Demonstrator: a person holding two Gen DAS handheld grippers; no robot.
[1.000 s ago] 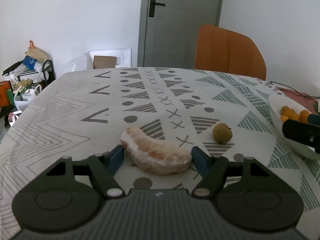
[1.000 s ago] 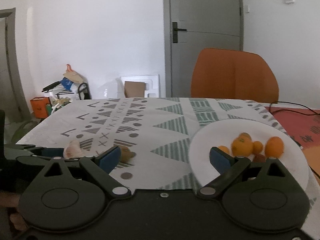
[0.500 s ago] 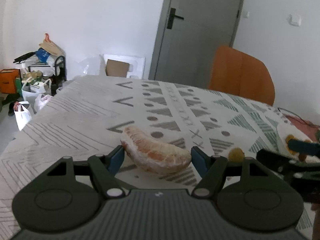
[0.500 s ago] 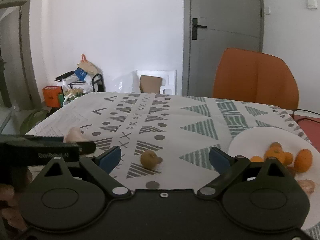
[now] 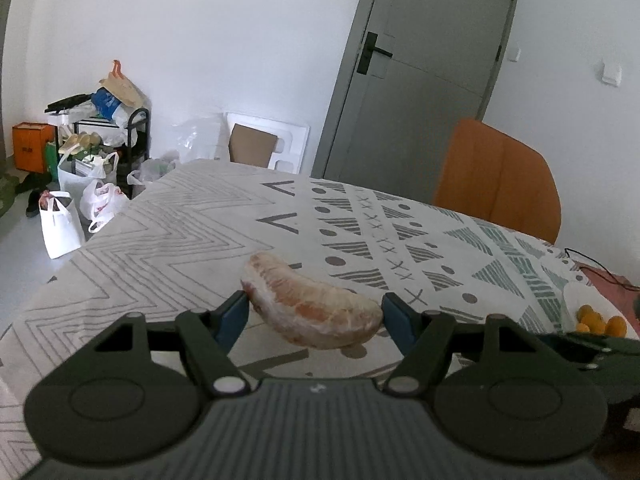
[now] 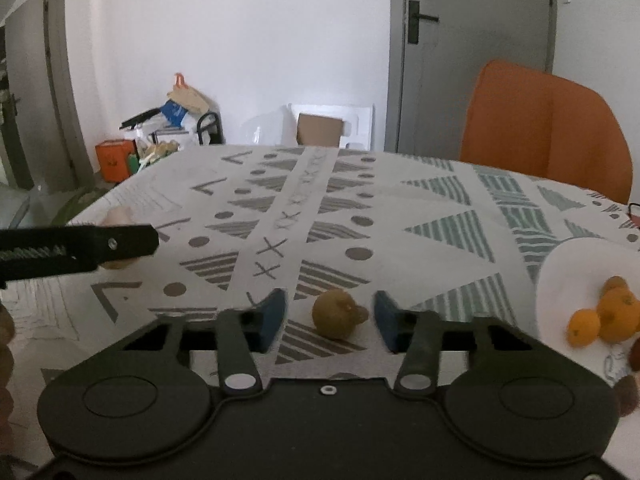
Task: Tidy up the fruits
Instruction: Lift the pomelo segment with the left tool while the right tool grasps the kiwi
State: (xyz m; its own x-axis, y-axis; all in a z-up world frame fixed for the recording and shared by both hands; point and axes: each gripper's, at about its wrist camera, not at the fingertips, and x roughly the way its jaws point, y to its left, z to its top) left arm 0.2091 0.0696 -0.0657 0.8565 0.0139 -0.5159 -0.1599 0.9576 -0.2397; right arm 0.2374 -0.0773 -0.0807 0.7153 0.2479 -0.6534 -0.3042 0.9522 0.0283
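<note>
My left gripper [image 5: 314,316] is shut on a peeled pomelo segment [image 5: 312,312] and holds it above the patterned tablecloth. In the right wrist view the left gripper shows from the side at the far left [image 6: 76,246]. My right gripper [image 6: 328,320] is open, its blue pads either side of a small brown round fruit [image 6: 336,318] that lies on the cloth, not touching it. A white plate [image 6: 568,268] at the right holds several small orange fruits [image 6: 612,316]; the plate also shows at the right edge of the left wrist view [image 5: 578,294].
An orange chair [image 6: 548,128] stands behind the table's far right edge. A grey door [image 5: 416,92] and bags and clutter on the floor [image 5: 88,160] lie beyond the table's left side. A black cable [image 5: 592,266] runs near the plate.
My left gripper has lifted the pomelo segment off the cloth and turned left. My right gripper has swung left from the plate and now brackets the brown fruit, its jaws narrower.
</note>
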